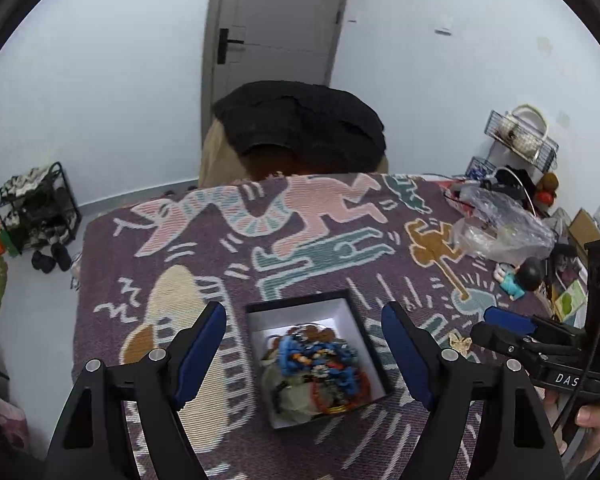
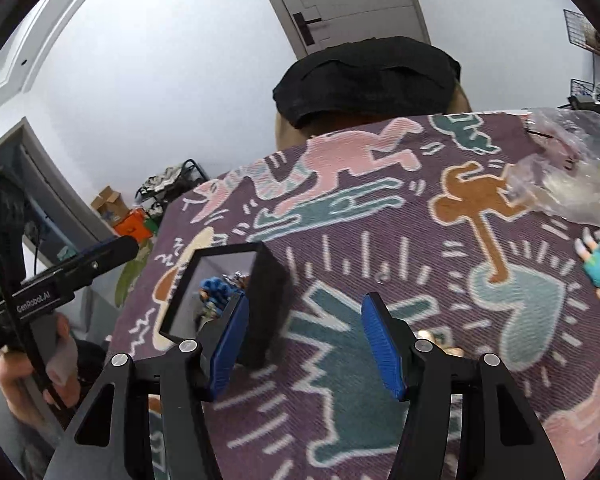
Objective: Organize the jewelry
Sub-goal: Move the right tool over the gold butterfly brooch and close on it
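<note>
A black box with a white inside [image 1: 260, 316] sits on the patterned cloth, holding a heap of jewelry [image 1: 316, 364]: blue and orange beads and a gold bangle. My left gripper [image 1: 304, 354] hovers above the box, open and empty, one finger on each side. In the right wrist view the box [image 2: 266, 280] stands at the left with the blue beads [image 2: 218, 286] showing inside. My right gripper [image 2: 302, 344] is open and empty over the cloth, just right of the box. A small gold-and-white ornament [image 1: 460, 342] lies on the cloth near the right gripper [image 1: 496, 326].
A crumpled clear plastic bag [image 1: 500, 228] lies at the far right of the table. A small figurine in blue [image 1: 518, 280] lies near it. A chair draped with a black cloth [image 1: 300, 124] stands behind the table. A shoe rack [image 1: 36, 208] is on the floor at left.
</note>
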A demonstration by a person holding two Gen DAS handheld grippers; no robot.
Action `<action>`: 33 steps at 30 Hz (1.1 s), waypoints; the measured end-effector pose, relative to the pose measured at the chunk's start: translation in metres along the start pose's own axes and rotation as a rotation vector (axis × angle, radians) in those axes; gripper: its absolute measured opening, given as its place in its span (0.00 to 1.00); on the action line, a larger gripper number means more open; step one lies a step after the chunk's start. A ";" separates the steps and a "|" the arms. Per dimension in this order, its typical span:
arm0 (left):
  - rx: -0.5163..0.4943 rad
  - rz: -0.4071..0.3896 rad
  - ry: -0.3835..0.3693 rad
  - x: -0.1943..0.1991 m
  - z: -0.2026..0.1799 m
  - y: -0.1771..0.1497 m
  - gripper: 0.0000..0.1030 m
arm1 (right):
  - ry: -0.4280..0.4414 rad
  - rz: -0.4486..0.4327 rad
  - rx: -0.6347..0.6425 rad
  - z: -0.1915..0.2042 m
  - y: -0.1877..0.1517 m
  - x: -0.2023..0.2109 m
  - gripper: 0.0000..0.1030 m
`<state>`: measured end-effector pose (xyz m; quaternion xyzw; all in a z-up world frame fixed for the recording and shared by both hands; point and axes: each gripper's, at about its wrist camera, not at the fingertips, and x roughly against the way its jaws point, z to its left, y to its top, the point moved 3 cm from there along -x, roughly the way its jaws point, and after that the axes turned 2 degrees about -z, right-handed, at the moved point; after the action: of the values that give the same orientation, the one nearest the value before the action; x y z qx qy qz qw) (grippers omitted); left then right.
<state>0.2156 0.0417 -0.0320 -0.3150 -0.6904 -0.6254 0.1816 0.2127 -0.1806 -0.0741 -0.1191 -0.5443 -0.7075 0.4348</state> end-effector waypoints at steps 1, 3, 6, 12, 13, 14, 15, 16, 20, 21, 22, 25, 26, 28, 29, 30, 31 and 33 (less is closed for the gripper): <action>-0.011 0.004 -0.003 -0.002 -0.006 0.000 0.78 | -0.007 -0.001 -0.001 -0.004 -0.001 0.002 0.57; -0.026 0.011 -0.009 -0.005 -0.017 0.000 0.78 | -0.017 -0.001 0.001 -0.011 -0.004 0.006 0.58; -0.046 0.025 -0.016 -0.011 -0.031 -0.002 0.78 | -0.025 0.006 0.014 -0.021 -0.008 0.011 0.58; -0.078 0.050 -0.035 -0.019 -0.060 -0.007 0.78 | -0.062 0.029 -0.004 -0.049 -0.019 0.014 0.61; -0.085 0.053 -0.035 -0.020 -0.064 -0.007 0.78 | -0.064 0.034 -0.013 -0.054 -0.021 0.014 0.61; -0.093 0.057 -0.035 -0.022 -0.069 -0.009 0.78 | -0.064 0.037 -0.019 -0.057 -0.022 0.014 0.61; -0.099 0.063 -0.034 -0.024 -0.073 -0.009 0.78 | -0.066 0.041 -0.025 -0.062 -0.024 0.013 0.61; -0.102 0.067 -0.034 -0.026 -0.076 -0.010 0.78 | -0.069 0.044 -0.028 -0.066 -0.026 0.013 0.61; -0.118 0.098 -0.032 -0.036 -0.087 -0.014 0.78 | -0.083 0.066 -0.027 -0.076 -0.035 0.005 0.61; -0.121 0.106 -0.029 -0.038 -0.089 -0.016 0.78 | -0.089 0.071 -0.030 -0.079 -0.036 0.002 0.61; -0.123 0.115 -0.027 -0.042 -0.091 -0.017 0.78 | -0.099 0.077 -0.036 -0.082 -0.038 -0.002 0.61; -0.129 0.136 -0.026 -0.049 -0.095 -0.022 0.78 | -0.150 0.087 -0.053 -0.090 -0.040 -0.013 0.61; -0.129 0.140 -0.025 -0.050 -0.096 -0.022 0.78 | -0.164 0.089 -0.053 -0.091 -0.040 -0.016 0.61; -0.129 0.154 -0.020 -0.056 -0.096 -0.023 0.78 | -0.187 0.097 -0.046 -0.090 -0.042 -0.024 0.61; -0.128 0.159 -0.017 -0.059 -0.096 -0.023 0.78 | -0.195 0.104 -0.040 -0.089 -0.043 -0.028 0.61; -0.127 0.164 -0.015 -0.061 -0.096 -0.023 0.78 | -0.202 0.114 -0.033 -0.087 -0.045 -0.033 0.61; -0.125 0.168 -0.011 -0.063 -0.095 -0.023 0.78 | -0.207 0.120 -0.028 -0.086 -0.045 -0.036 0.61; -0.116 0.172 -0.006 -0.066 -0.092 -0.022 0.78 | -0.236 0.124 -0.009 -0.082 -0.046 -0.040 0.61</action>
<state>0.2362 -0.0626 -0.0769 -0.3850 -0.6237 -0.6456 0.2142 0.2273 -0.2314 -0.1621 -0.2368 -0.5802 -0.6626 0.4103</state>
